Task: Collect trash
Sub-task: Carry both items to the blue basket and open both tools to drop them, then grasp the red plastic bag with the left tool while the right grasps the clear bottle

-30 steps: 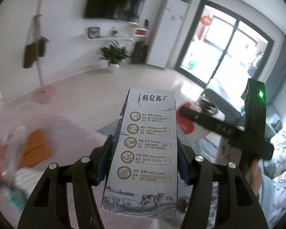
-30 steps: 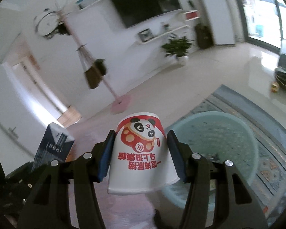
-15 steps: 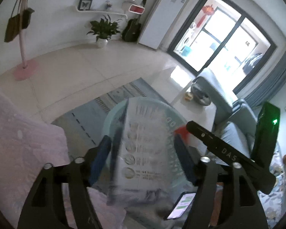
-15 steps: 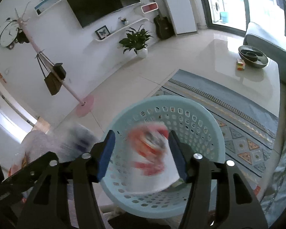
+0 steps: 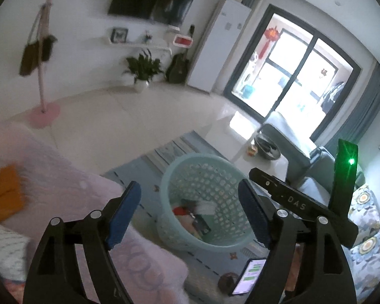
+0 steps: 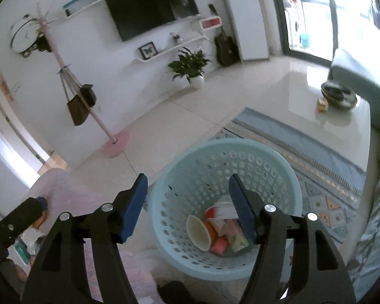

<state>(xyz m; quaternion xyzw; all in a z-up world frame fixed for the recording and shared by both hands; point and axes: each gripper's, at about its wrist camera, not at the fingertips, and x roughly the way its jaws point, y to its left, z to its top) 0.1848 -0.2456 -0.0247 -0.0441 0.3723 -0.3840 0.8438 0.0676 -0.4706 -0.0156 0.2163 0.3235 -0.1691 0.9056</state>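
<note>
The trash (image 6: 219, 230) lies in a heap at the bottom of the basket (image 6: 278, 167), below and between the right claw's fingers: a white cup on its side with its open mouth showing, a red-and-white cup, something pink, and some paper packs. From the left wrist view the same heap (image 5: 192, 215) shows through the basket (image 5: 179, 174) as a blur of red, white and dark pieces; which piece is which cannot be told there.

The right claw (image 6: 187, 205) hangs over the basket with its blue-padded fingers spread wide and nothing between them. The left claw (image 5: 188, 210) is spread wide too and holds nothing; the basket sits ahead of it, framed between its fingers, with the right claw's black body just to its right.

The basket stands on a patterned rug (image 6: 324, 202). To the left of both claws is a pink cloth (image 5: 63, 192) with an orange thing (image 5: 5, 195) lying on it. A lit phone (image 5: 249, 276) lies on the rug below the left claw's right finger. Farther off stand a potted plant (image 6: 190, 65), a pink coat stand (image 6: 88, 111) with bags, and a wall-mounted TV (image 6: 152, 7).
</note>
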